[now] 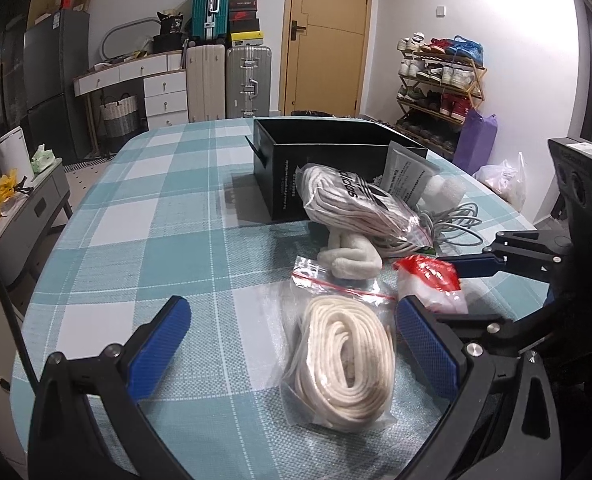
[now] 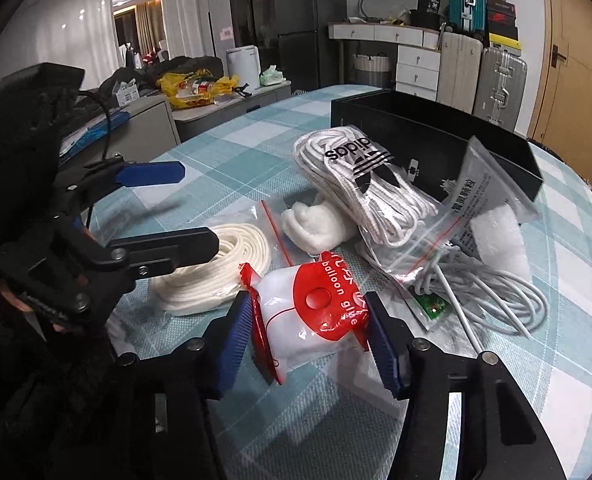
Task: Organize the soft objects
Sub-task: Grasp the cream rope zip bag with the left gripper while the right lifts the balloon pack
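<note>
A clear zip bag of cream rope (image 1: 345, 364) lies on the checked tablecloth between the open fingers of my left gripper (image 1: 292, 336); it also shows in the right wrist view (image 2: 216, 268). My right gripper (image 2: 309, 336) is shut on a red and white balloon-glue packet (image 2: 315, 316), also seen in the left wrist view (image 1: 431, 284). Behind lie a white foam roll (image 1: 351, 256), an Adidas bag of white laces (image 1: 359, 204), a grey sachet (image 2: 475, 188), a white foam piece (image 2: 495, 236) and a coiled grey cable (image 2: 491, 296). An open black box (image 1: 296, 160) stands behind them.
The table's left half (image 1: 136, 216) is bare cloth. Around the table stand a side cabinet (image 1: 28, 216), suitcases (image 1: 248, 80), drawers, a shoe rack (image 1: 439, 84) and a door. My left gripper shows at the left of the right wrist view (image 2: 168, 208).
</note>
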`<state>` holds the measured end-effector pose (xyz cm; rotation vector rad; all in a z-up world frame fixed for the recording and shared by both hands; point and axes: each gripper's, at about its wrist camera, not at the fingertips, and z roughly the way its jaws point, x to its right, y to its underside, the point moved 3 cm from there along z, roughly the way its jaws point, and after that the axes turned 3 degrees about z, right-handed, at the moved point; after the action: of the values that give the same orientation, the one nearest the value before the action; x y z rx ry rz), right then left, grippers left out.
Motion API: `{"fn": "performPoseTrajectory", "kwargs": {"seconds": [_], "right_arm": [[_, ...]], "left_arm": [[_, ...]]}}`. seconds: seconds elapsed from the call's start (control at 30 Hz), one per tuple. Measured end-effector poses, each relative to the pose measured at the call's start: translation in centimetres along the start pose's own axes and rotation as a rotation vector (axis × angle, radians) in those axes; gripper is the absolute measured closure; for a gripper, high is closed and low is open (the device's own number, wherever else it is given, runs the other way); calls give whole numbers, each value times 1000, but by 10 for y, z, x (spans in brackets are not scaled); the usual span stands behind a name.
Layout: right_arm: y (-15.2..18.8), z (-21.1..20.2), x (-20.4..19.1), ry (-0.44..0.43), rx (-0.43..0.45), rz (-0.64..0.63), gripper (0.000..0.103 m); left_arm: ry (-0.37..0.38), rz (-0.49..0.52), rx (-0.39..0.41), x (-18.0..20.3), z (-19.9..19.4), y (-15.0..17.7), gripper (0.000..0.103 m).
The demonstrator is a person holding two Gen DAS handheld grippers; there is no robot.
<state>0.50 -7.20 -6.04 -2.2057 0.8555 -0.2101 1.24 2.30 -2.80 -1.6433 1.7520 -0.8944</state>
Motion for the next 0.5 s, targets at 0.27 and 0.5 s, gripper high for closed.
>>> {"fn": "performPoseTrajectory", "kwargs": {"seconds": [0.27,0.5], "right_arm": [[5,-30,10,3,96,49,47],[4,-47,16,7,168,76,47]], "left_arm": [[-11,77,-29,17,7,5,0],[-45,177,-76,32,17,11,16]]}}
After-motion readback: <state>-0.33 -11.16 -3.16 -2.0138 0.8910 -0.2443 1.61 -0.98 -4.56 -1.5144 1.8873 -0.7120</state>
